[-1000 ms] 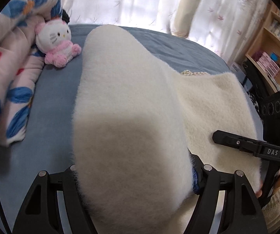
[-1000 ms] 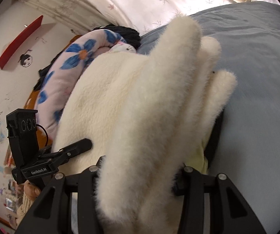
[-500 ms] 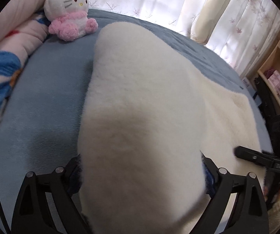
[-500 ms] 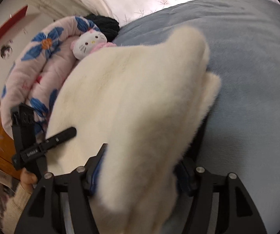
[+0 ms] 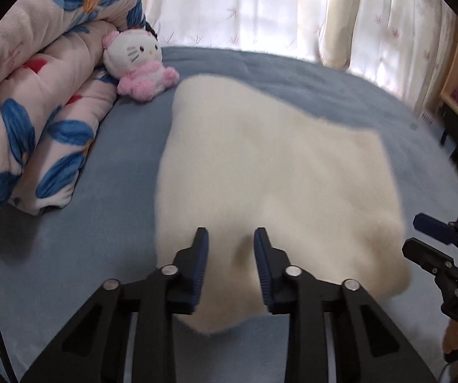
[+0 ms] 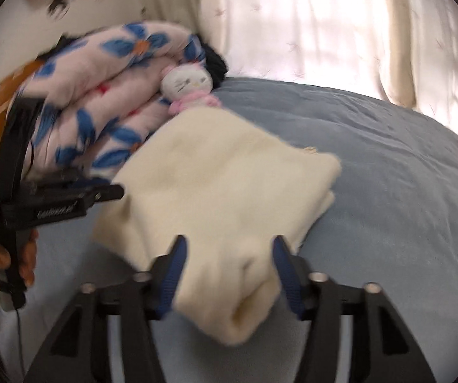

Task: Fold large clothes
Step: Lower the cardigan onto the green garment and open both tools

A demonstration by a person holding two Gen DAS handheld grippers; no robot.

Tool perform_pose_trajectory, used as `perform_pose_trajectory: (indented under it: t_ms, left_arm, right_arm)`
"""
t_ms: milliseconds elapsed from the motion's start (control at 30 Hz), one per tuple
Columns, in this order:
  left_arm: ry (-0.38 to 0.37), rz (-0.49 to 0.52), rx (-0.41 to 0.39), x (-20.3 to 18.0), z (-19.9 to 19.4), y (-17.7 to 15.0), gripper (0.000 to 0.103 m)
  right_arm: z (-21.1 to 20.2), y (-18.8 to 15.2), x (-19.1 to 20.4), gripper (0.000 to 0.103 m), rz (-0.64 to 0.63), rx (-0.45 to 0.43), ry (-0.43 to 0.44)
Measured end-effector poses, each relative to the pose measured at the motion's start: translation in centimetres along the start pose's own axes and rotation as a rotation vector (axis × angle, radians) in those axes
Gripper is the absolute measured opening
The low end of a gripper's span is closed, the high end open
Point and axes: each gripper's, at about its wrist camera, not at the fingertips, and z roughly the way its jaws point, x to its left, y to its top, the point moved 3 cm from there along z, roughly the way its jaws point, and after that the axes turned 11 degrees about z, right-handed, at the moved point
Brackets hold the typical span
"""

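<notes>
1. Two tongs point steeply down at the bed. The left tongs (image 5: 230,239) have just narrowed; their pads stand apart over the cream fleece garment (image 5: 273,172), gripping nothing.
2. The right tongs (image 6: 227,249) have likewise narrowed; the garment's near folded end lies between unpressed pads.
3. The garment lies folded flat, long axis running away toward the plush cat (image 5: 138,63).
4. Blue bedsheet (image 5: 69,255); rolled floral quilt (image 5: 31,95); curtains (image 5: 245,6) behind.

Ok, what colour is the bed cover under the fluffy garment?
Blue bed cover, seen best from the left wrist.
</notes>
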Motion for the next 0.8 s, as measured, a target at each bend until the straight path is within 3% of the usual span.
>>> perform_pose_trajectory:
  t_ms: [67, 133, 267, 500, 700, 767, 800]
  left_arm:
    - [0.048, 0.019, 0.019, -0.6, -0.1, -0.8, 0.023]
    - [0.07, 0.014, 0.032, -0.4, 0.4, -1.4, 0.021]
    - [0.075, 0.015, 0.043, -0.2, 1.3, -1.6, 0.02]
    - [0.089, -0.004, 0.054, -0.2, 1.3, -1.3, 0.02]
    - [0.058, -0.061, 0.037, -2.3, -2.6, -1.8, 0.038]
    - [0.057, -0.064, 0.02, -3.3, -4.4, -2.0, 0.054]
    - [0.058, -0.061, 0.006, -4.0, -5.6, -2.0, 0.056]
  right_arm:
    - [1.9, -1.1, -0.7, 0.019, 0.0, 0.046, -0.058]
    - [3.7, -2.1, -2.4, 0.015, 0.032, 0.089, -0.101]
    - [4.0, -2.5, -4.4, 0.014, 0.121, 0.102, -0.022]
    - [3.1, -2.2, -3.9, 0.015, 0.187, 0.131, -0.012]
    - [-0.3, -2.0, -4.1, 0.018, 0.245, 0.167, 0.023]
    - [-2.5, -2.0, -4.2, 0.018, 0.27, 0.171, 0.044]
    - [-3.4, -2.0, -4.2, 0.018, 0.275, 0.171, 0.048]
